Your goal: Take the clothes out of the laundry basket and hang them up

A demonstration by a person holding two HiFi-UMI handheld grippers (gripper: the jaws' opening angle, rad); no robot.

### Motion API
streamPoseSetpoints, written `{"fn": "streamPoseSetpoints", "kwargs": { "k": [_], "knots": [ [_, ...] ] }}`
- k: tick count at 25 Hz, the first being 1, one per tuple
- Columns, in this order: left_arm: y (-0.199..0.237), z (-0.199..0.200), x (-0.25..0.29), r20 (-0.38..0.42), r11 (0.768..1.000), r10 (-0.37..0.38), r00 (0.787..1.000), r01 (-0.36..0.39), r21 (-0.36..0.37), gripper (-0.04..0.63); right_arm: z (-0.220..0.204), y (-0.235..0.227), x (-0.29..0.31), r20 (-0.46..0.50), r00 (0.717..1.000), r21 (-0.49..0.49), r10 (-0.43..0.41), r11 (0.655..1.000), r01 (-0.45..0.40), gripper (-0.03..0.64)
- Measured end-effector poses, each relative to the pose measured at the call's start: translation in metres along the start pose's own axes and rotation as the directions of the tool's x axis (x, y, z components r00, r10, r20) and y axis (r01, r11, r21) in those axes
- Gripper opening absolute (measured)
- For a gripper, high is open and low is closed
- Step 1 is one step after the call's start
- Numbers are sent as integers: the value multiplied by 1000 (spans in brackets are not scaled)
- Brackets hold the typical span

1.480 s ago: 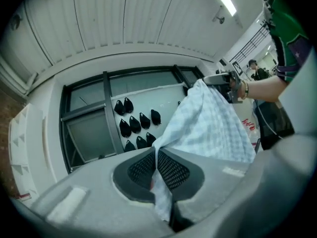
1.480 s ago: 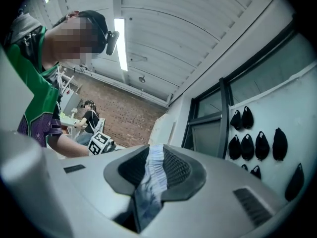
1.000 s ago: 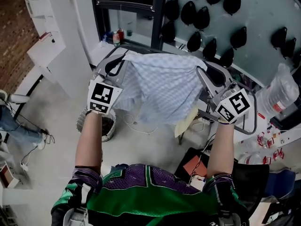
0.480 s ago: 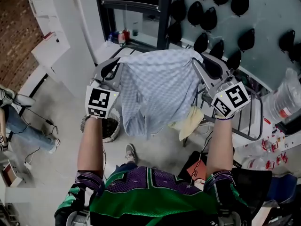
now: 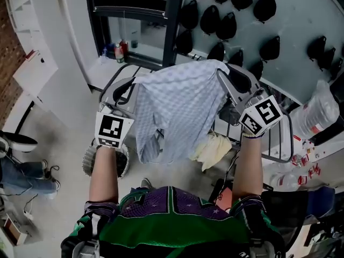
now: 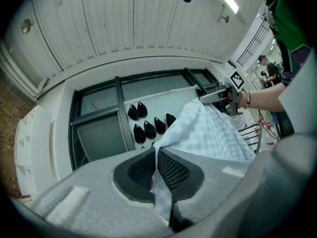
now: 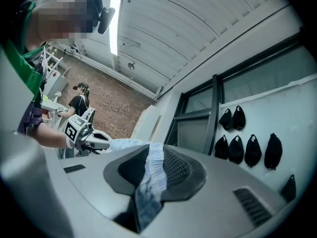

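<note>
**Head view.** Item: checked shirt [image 5: 180, 109], pale blue, stretched in the air between left gripper [image 5: 130, 86] and right gripper [image 5: 228, 79], its hem hanging loose.
- Wire drying rack [image 5: 291, 136] at 4 o'clock of the shirt.
- Yellow cloth [image 5: 212, 147] at 5 o'clock, just under the hem.
- Round laundry basket [image 5: 87, 163] at 8 o'clock. The forearm covers its inside, so its contents cannot be told.
- Likely hazard: the trailing hem snags a rack wire or drags the yellow cloth.

**Left gripper view.** Jaws pressed together on a thin edge of the shirt [image 6: 213, 133]. So little fabric is caught that a hard pull from the other side would probably free it.

**Right gripper view.** Jaws pinch a thicker, bunched fold [image 7: 148, 182]. This seems the firmer hold, though the bunching may leave the shirt crooked on the rack.
</note>
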State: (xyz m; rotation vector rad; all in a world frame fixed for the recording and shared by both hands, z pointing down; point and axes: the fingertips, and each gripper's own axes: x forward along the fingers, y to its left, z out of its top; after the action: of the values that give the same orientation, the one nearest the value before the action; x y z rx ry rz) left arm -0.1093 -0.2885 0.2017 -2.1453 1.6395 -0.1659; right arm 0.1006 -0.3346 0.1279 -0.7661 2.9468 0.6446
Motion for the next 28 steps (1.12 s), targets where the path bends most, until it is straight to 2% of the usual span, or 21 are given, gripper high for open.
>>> {"fn": "streamPoseSetpoints", "kwargs": {
  "k": [10,16,23,28],
  "knots": [
    [60,-45,73,-9,996,-86,996,86,-19,21,-37,-41,75,-70,992,10,-103,995,103,83],
    [80,-68,101,-36,993,-114,993,114,-14,21,-59,-60,104,-113,983,30,-147,988,152,83],
    [82,-99,142,-71,993,-119,990,117,-32,21,-105,-95,126,-174,973,45,-152,986,162,83],
    [79,-120,182,-112,993,-114,987,113,-18,21,-137,-134,145,-178,975,68,-134,987,148,83]
  ]
}}
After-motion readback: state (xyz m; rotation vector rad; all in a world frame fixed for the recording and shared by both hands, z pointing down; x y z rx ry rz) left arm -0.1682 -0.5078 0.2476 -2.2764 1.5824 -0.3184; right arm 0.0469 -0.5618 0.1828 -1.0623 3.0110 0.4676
